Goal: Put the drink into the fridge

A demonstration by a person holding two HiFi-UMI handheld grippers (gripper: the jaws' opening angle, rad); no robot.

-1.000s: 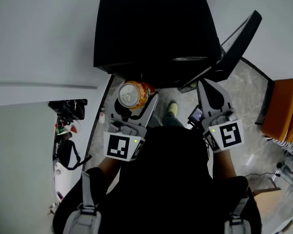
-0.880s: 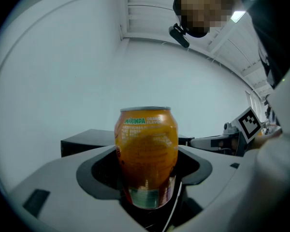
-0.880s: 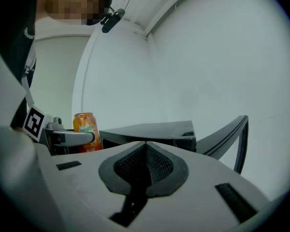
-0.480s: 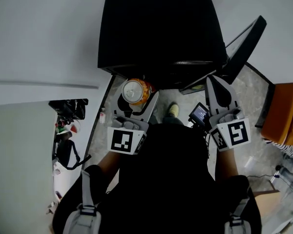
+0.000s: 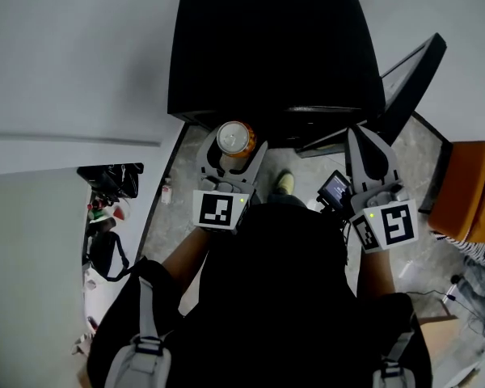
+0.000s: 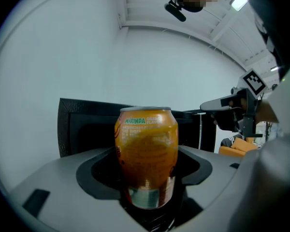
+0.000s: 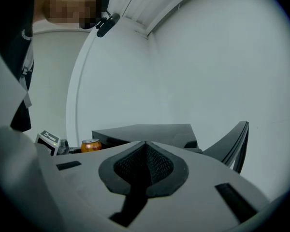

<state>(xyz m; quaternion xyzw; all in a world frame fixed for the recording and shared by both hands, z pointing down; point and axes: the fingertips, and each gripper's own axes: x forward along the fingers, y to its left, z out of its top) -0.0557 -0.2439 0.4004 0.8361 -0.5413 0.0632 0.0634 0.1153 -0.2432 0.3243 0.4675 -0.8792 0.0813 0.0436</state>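
Observation:
An orange drink can [image 5: 236, 138] stands upright between the jaws of my left gripper [image 5: 233, 153], which is shut on it. In the left gripper view the can [image 6: 147, 153] fills the middle, with the black fridge [image 6: 92, 124] right behind it. From the head view the small black fridge [image 5: 271, 51] lies just ahead of the can, and its door [image 5: 408, 75] is swung open to the right. My right gripper [image 5: 365, 148] hangs shut and empty beside the open door. The right gripper view shows the closed jaws [image 7: 146, 164], the fridge [image 7: 145, 132] and the can [image 7: 91, 145] far left.
An orange seat [image 5: 465, 192] stands at the right on the marble floor [image 5: 412, 148]. A dark bag and small clutter [image 5: 105, 208] lie at the left by a pale wall. The person's shoe [image 5: 284, 183] shows between the two grippers.
My left gripper has carried the can forward and a little right, closer to the fridge front. The right gripper has shifted slightly forward and right.

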